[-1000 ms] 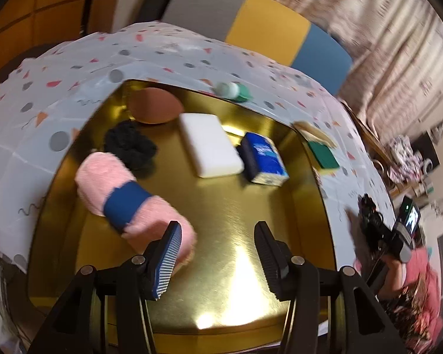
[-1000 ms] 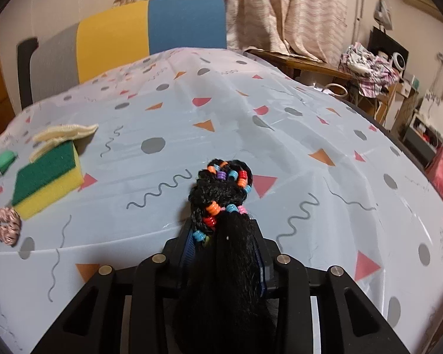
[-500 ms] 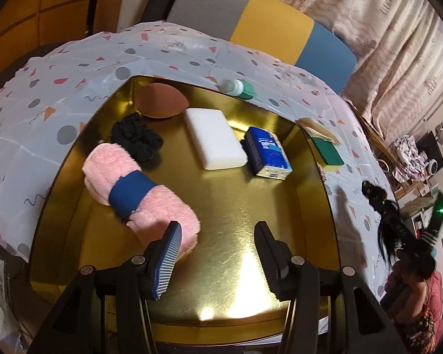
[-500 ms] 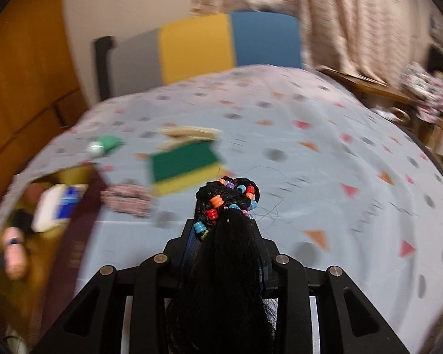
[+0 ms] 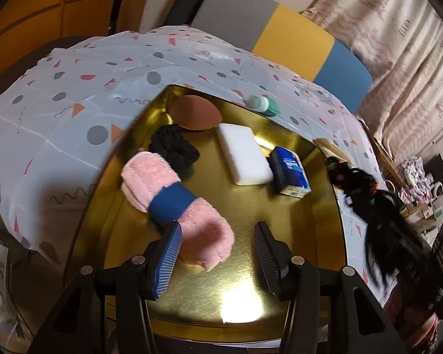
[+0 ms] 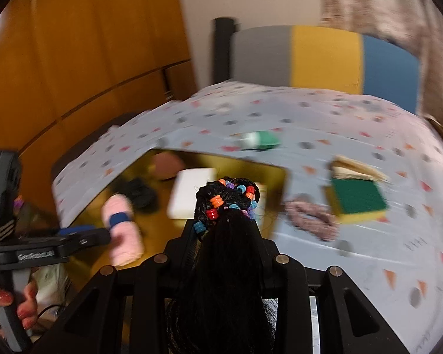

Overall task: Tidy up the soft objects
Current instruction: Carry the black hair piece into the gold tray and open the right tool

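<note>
Soft things already lay in the gold tray when you brought the next one over: your right gripper was clamped on a black hairpiece with coloured beads at its knot, its loose strands falling back over the gripper body. Seen from the left wrist, that hairpiece hung in the air at the tray's right edge. Your left gripper hovered over the near part of the tray with its jaws standing apart and nothing pressed between them; the end of the pink rolled towel (bound with a blue band) lay just beside its left finger, below it on the tray floor. Farther in sat a black scrunchie, a brown oval pad, a white sponge block and a blue tissue pack. Outside the tray, on the patterned tablecloth, you had left a green-and-yellow scouring sponge with a tan cloth touching its far side, a pinkish scrunchie near the tray's right rim, and a small green-and-white bottle lying on its side beyond the far rim. The right wrist view was blurred.
</note>
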Available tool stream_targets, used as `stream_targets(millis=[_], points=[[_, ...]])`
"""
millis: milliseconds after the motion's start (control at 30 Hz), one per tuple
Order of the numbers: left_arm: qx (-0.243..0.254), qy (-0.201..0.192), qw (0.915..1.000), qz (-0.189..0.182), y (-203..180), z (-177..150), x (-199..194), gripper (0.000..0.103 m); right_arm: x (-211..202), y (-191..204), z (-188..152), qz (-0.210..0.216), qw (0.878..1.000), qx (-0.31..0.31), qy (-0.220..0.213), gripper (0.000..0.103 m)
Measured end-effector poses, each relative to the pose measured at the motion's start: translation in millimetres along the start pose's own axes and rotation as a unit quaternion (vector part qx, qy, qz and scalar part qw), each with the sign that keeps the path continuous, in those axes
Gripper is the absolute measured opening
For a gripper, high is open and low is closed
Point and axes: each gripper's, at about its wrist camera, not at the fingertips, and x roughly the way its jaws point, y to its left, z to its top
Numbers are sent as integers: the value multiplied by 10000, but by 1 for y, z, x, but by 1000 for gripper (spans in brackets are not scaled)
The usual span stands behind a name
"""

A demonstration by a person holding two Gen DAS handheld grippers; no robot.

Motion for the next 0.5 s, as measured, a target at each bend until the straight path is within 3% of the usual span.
stream_targets(millis=[300, 500], points=[[-299, -169, 9993, 152, 18, 7, -10, 52, 45, 49, 12, 492, 9938, -816, 572, 33], [-539, -237, 9980, 240, 31, 10, -13, 52, 78, 63, 14, 653, 9887, -926, 986, 35]])
